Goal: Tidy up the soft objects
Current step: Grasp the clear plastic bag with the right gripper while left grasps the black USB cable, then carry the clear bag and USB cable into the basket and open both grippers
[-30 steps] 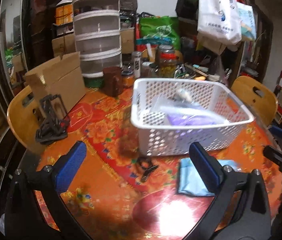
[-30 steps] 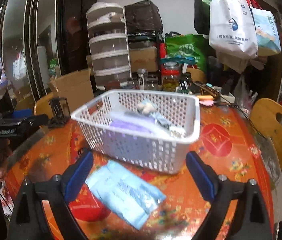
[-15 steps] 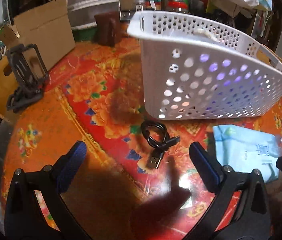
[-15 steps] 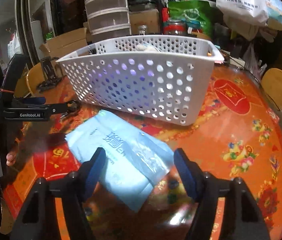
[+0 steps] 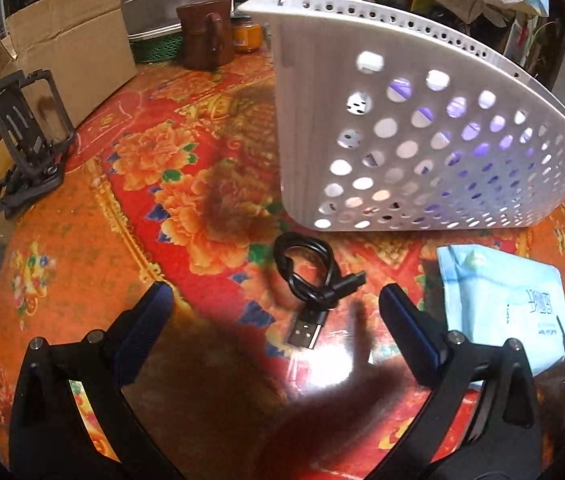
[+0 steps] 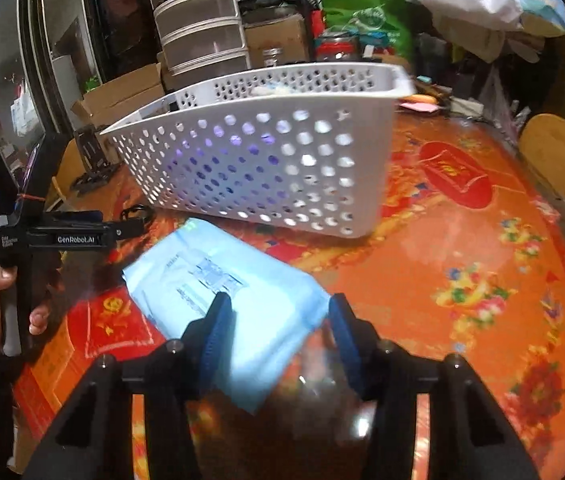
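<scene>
A light blue soft pack (image 6: 218, 280) lies on the table in front of the white perforated basket (image 6: 266, 160). My right gripper (image 6: 278, 320) has its fingers on both sides of the pack's near end, touching it. In the left wrist view the pack (image 5: 502, 304) is at the right, the basket (image 5: 422, 140) is close ahead, and a coiled black USB cable (image 5: 306, 276) lies between my fingers. My left gripper (image 5: 274, 312) is wide open, low over the cable. Purple and white items show inside the basket.
The round table has a red and orange floral cloth (image 5: 186, 184). A black phone stand (image 5: 30, 148), a cardboard box (image 5: 66, 36) and a brown case (image 5: 206, 36) stand at the left and back. Wooden chairs (image 6: 562, 160) flank the table.
Both grippers have dropped toward the table and moved forward. The right jaws have narrowed around the blue pack. The left gripper now hangs over the cable, still open.
</scene>
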`<state>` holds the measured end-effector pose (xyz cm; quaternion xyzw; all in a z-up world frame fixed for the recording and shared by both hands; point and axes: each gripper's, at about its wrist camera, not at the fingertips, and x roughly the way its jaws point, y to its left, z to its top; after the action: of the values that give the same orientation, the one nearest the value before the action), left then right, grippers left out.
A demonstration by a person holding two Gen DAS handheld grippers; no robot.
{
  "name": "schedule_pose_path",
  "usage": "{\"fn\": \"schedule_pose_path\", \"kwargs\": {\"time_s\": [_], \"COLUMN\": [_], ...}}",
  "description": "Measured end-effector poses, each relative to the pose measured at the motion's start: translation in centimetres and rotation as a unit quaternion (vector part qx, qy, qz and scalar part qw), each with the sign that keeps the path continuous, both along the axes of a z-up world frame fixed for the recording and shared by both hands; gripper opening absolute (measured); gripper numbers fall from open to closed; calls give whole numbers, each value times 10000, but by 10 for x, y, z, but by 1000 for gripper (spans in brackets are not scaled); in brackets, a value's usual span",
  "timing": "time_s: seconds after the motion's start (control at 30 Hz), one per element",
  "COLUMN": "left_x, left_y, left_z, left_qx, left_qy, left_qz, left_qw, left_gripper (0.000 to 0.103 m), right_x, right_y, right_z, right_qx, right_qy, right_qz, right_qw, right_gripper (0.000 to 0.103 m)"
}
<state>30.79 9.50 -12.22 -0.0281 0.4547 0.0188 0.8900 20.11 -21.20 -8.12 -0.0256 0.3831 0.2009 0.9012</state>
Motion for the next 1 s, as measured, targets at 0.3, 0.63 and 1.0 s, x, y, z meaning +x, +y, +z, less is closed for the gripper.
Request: {"fn": "schedule_pose_path", "kwargs": {"time_s": [0.3, 0.63, 1.0], "left_x": [-1, 5, -2], "left_y": [-6, -10, -16], "left_z": [0, -7, 1], "left_qx": [12, 132, -35], "left_qy": [-11, 88, -150], "left_qz": [-10, 54, -61], "left_qw": [10000, 9999, 9999], "left_gripper": [102, 95, 30], "right_x": [-21, -21, -17], "right_y": [-20, -23, -19], "right_z": [-12, -17, -17], "right_qx": [-258, -258, -294], "right_qy": [183, 331, 290], "right_qz": [-177, -175, -134], "right_qw": [9993, 9990, 9991], "right_gripper": [50, 33, 31]}}
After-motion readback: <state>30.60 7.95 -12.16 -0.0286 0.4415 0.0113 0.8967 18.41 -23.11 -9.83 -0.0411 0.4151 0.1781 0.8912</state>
